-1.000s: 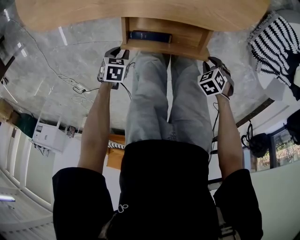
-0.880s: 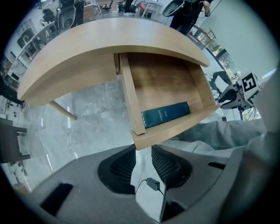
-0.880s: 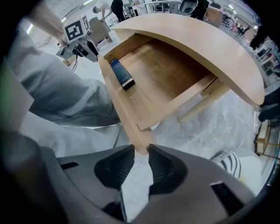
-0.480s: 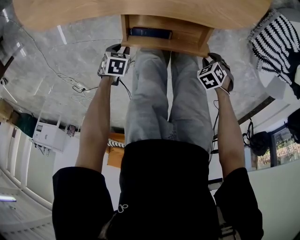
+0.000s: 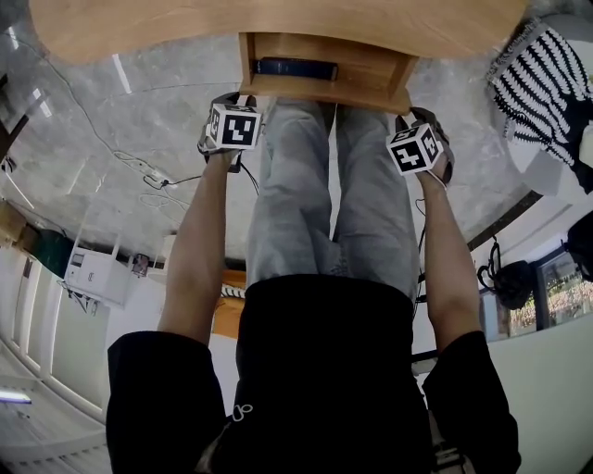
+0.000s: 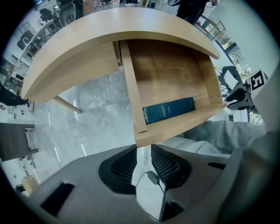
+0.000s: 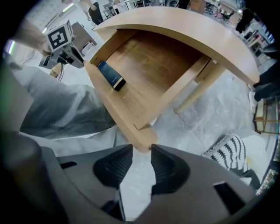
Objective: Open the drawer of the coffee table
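Observation:
The wooden coffee table (image 5: pixel 278 23) has its drawer (image 5: pixel 371 69) pulled out over the person's knees. A dark blue book (image 5: pixel 296 68) lies inside it against the front panel. My left gripper (image 5: pixel 243 100) points down at the drawer's front left corner. In the left gripper view its jaws (image 6: pixel 143 153) close on the corner of the front panel (image 6: pixel 183 124). My right gripper (image 5: pixel 408 116) is at the front right corner. Its jaws (image 7: pixel 141 153) have just been opening, and the panel's corner (image 7: pixel 142 142) sits loosely between their tips.
The person's legs in grey jeans (image 5: pixel 324 185) stand right under the drawer. A black-and-white striped cushion (image 5: pixel 542 83) lies on the marble floor to the right. A cable and power strip (image 5: pixel 153 171) run across the floor at left, and a white unit (image 5: pixel 93 273) sits further left.
Both marker cubes have shifted a little toward the drawer front, and the right cube has turned slightly. The drawer and book look the same.

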`<move>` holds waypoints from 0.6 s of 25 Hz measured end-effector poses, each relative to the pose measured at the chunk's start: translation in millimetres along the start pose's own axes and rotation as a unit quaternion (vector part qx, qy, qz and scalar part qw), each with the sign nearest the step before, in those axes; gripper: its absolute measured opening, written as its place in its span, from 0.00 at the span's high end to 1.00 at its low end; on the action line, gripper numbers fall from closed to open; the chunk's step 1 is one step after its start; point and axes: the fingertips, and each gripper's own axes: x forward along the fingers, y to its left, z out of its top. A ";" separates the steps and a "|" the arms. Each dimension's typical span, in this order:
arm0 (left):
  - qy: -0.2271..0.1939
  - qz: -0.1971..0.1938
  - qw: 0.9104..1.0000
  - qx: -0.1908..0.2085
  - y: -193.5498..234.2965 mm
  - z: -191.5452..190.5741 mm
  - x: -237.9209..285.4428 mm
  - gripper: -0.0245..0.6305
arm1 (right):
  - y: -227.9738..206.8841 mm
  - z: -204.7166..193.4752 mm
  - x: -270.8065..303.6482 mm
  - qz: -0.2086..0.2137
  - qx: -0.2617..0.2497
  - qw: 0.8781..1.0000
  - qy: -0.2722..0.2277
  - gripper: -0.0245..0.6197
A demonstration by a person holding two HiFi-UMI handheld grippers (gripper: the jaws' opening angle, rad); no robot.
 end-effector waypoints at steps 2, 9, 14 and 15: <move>-0.003 0.002 1.000 -0.015 -1.4 0.9 -4.4 0.81 | -1.3 -1.9 -3.6 0.003 0.020 1.000 -0.003 0.78; -0.059 0.030 0.996 -0.053 1.6 18.9 -38.3 0.92 | -7.2 5.0 -28.4 0.003 0.120 0.992 -0.036 0.88; -0.107 0.026 0.991 -0.078 -1.7 42.9 -72.6 0.93 | -17.0 31.7 -58.1 0.000 0.153 0.985 -0.075 0.91; -0.117 0.024 0.989 -0.083 -2.8 47.1 -81.3 0.94 | -18.2 36.8 -65.6 0.001 0.157 0.984 -0.082 0.92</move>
